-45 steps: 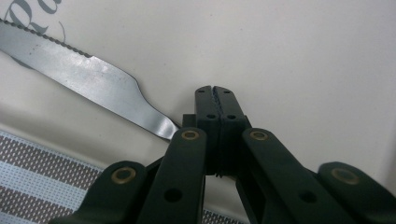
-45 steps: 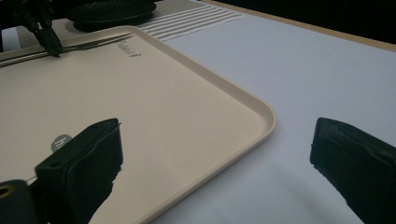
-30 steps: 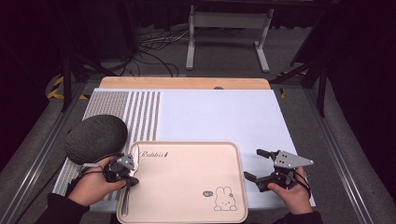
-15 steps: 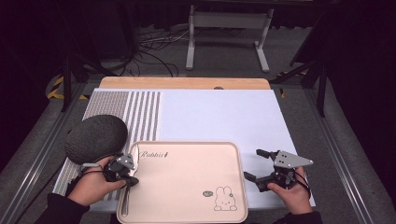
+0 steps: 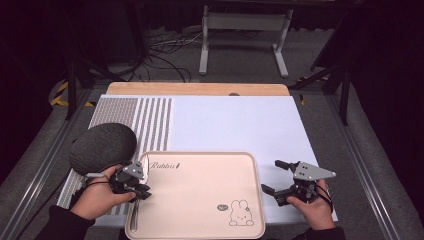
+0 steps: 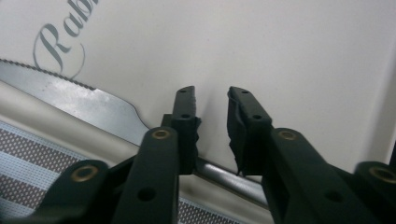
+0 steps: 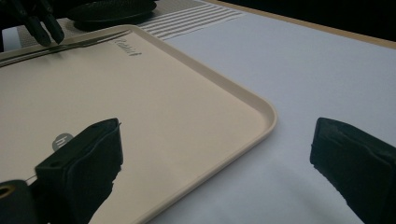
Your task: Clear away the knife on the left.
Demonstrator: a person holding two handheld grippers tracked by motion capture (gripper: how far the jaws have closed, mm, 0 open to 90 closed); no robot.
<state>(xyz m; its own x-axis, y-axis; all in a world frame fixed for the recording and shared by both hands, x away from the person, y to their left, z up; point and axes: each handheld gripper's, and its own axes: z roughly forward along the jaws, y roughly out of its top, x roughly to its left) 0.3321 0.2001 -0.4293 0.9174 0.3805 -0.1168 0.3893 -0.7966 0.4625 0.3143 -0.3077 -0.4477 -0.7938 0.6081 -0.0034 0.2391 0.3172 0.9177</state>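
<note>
High view: your left gripper (image 5: 136,186) sits over the near-left edge of the beige tray (image 5: 210,165), while your right gripper (image 5: 276,178) waits on the white mat (image 5: 235,125) just right of the tray, jaws spread wide and holding nothing. A dark round cushion-like object (image 5: 102,147) lies on the striped mat (image 5: 135,117) to the far left of the tray. Left gripper view: the table knife (image 6: 88,100) lies along the tray's left side, its serrated blade resting on the tray floor near the printed lettering and its handle passing between your jaws, which stand a little apart on either side of the handle and do not appear to be pressing on it. Judged from this, the knife is already down in the tray and you are either about to close on it or about to back off; no lift is under way. Right gripper view: the tray's near-right corner (image 7: 261,109) lies between the open jaws, untouched.
</note>
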